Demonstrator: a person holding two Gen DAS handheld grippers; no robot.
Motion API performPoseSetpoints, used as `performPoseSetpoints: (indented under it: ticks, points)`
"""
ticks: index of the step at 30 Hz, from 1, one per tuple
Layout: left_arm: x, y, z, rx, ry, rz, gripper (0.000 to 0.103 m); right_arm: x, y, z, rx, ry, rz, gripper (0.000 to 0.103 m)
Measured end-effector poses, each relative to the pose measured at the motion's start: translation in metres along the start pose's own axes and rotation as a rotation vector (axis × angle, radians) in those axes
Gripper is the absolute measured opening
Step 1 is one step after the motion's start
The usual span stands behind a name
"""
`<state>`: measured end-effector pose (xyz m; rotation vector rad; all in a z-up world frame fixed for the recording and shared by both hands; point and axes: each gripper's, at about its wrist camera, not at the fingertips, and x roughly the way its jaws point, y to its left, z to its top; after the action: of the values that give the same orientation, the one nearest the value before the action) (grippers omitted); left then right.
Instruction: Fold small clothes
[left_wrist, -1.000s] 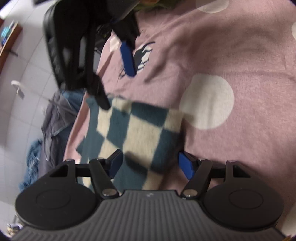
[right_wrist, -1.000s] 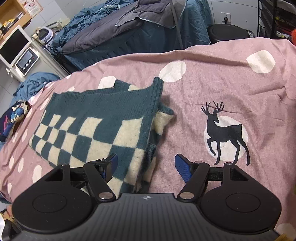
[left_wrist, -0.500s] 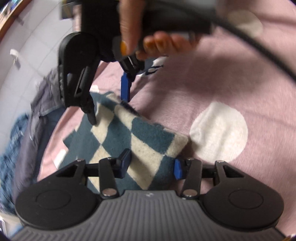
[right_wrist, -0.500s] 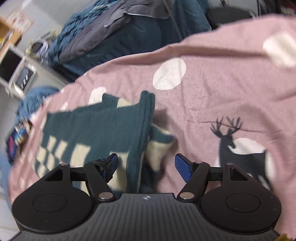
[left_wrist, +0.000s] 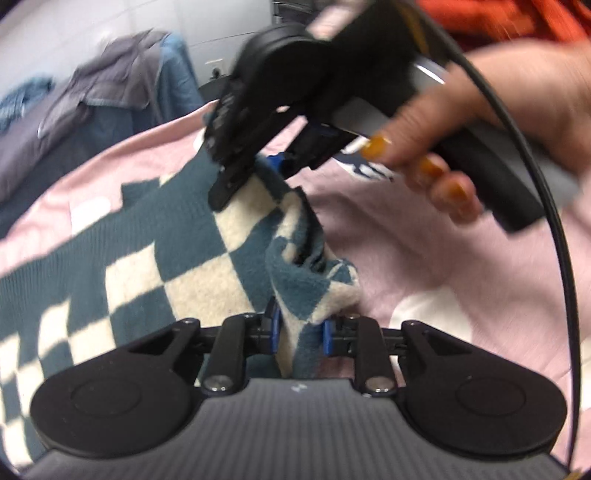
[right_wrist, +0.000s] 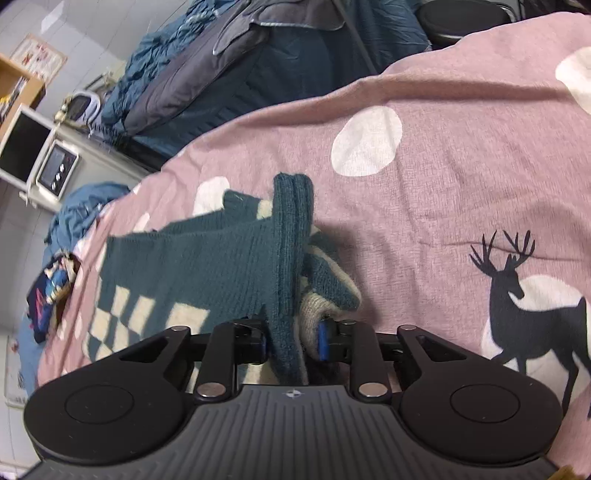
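A teal and cream checkered knit garment (left_wrist: 155, 266) lies on the pink bedsheet (left_wrist: 399, 251). My left gripper (left_wrist: 300, 328) is shut on a corner of its right edge, which bunches up between the blue pads. My right gripper (right_wrist: 292, 339) is shut on another part of the same edge and lifts the teal knit (right_wrist: 207, 266) off the sheet. In the left wrist view the right gripper (left_wrist: 258, 166) shows further along the edge, held by a hand with orange nails.
The pink bedsheet (right_wrist: 443, 155) has white dots and a black deer print (right_wrist: 532, 306). A second bed with blue and grey bedding (right_wrist: 229, 70) stands behind. A white appliance (right_wrist: 33, 155) and a small heap of clothes (right_wrist: 51, 295) are at the left.
Both grippers have closed on the garment's right edge and lifted it. The left gripper's view has swung round towards the second bed.
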<state>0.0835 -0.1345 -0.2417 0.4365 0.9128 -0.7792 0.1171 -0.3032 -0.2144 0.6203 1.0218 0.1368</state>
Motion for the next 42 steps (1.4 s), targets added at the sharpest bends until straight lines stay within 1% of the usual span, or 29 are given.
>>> performPoseSetpoints:
  ticks: [2, 4, 5, 7, 9, 12, 14, 19, 22, 24, 27, 30, 32, 34, 35, 36, 37, 38, 39, 40, 42]
  points:
    - [-0.012, 0.007, -0.004, -0.047, -0.023, -0.014, 0.017, -0.004, 0.004, 0.000, 0.034, -0.016, 0.025, 0.036]
    - [-0.028, 0.019, -0.008, -0.082, -0.061, -0.022, 0.017, -0.008, 0.007, 0.001, 0.095, -0.027, 0.068, 0.034]
    - [-0.037, 0.029, -0.011, -0.110, -0.083, -0.027, 0.016, -0.010, 0.011, 0.002, 0.135, -0.035, 0.102, 0.033]
    - [-0.058, 0.054, -0.021, -0.206, -0.118, -0.044, 0.016, -0.014, 0.023, 0.005, 0.187, -0.036, 0.182, 0.032]
    - [-0.080, 0.083, -0.034, -0.320, -0.149, -0.052, 0.016, -0.013, 0.049, 0.010, 0.153, -0.022, 0.214, 0.032]
    - [-0.112, 0.129, -0.059, -0.489, -0.193, -0.030, 0.016, -0.004, 0.091, 0.017, 0.111, 0.000, 0.260, 0.032]
    - [-0.131, 0.155, -0.076, -0.570, -0.219, 0.005, 0.016, 0.008, 0.116, 0.020, 0.108, 0.009, 0.292, 0.032]
    - [-0.173, 0.207, -0.117, -0.661, -0.256, 0.164, 0.016, 0.046, 0.175, 0.023, 0.083, 0.038, 0.335, 0.031]
    - [-0.177, 0.243, -0.139, -0.732, -0.235, 0.231, 0.016, 0.073, 0.209, 0.021, 0.030, 0.070, 0.325, 0.031]
    - [-0.177, 0.259, -0.150, -0.757, -0.213, 0.260, 0.016, 0.091, 0.226, 0.017, 0.009, 0.086, 0.294, 0.031]
    - [-0.175, 0.277, -0.165, -0.786, -0.187, 0.281, 0.016, 0.118, 0.243, 0.010, -0.023, 0.106, 0.231, 0.031]
    - [-0.165, 0.293, -0.179, -0.822, -0.162, 0.288, 0.016, 0.132, 0.252, 0.005, -0.064, 0.122, 0.161, 0.031]
    - [-0.160, 0.299, -0.186, -0.839, -0.151, 0.293, 0.016, 0.139, 0.256, 0.003, -0.106, 0.119, 0.127, 0.034]
    - [-0.154, 0.303, -0.192, -0.843, -0.132, 0.303, 0.017, 0.143, 0.255, 0.002, -0.106, 0.120, 0.123, 0.042]
    - [-0.151, 0.304, -0.195, -0.842, -0.129, 0.309, 0.017, 0.145, 0.256, 0.002, -0.104, 0.119, 0.120, 0.043]
    - [-0.149, 0.307, -0.197, -0.844, -0.124, 0.314, 0.017, 0.147, 0.255, 0.002, -0.105, 0.122, 0.121, 0.049]
    - [-0.146, 0.307, -0.198, -0.851, -0.115, 0.311, 0.017, 0.150, 0.257, 0.001, -0.111, 0.127, 0.123, 0.058]
    - [-0.143, 0.307, -0.200, -0.861, -0.107, 0.311, 0.019, 0.153, 0.261, 0.001, -0.117, 0.131, 0.127, 0.064]
    - [-0.142, 0.308, -0.202, -0.871, -0.098, 0.315, 0.019, 0.155, 0.264, 0.001, -0.123, 0.129, 0.138, 0.065]
    - [-0.143, 0.306, -0.204, -0.876, -0.088, 0.323, 0.020, 0.153, 0.264, 0.001, -0.133, 0.116, 0.151, 0.064]
    - [-0.142, 0.308, -0.210, -0.888, -0.076, 0.329, 0.022, 0.149, 0.272, 0.001, -0.165, 0.081, 0.146, 0.064]
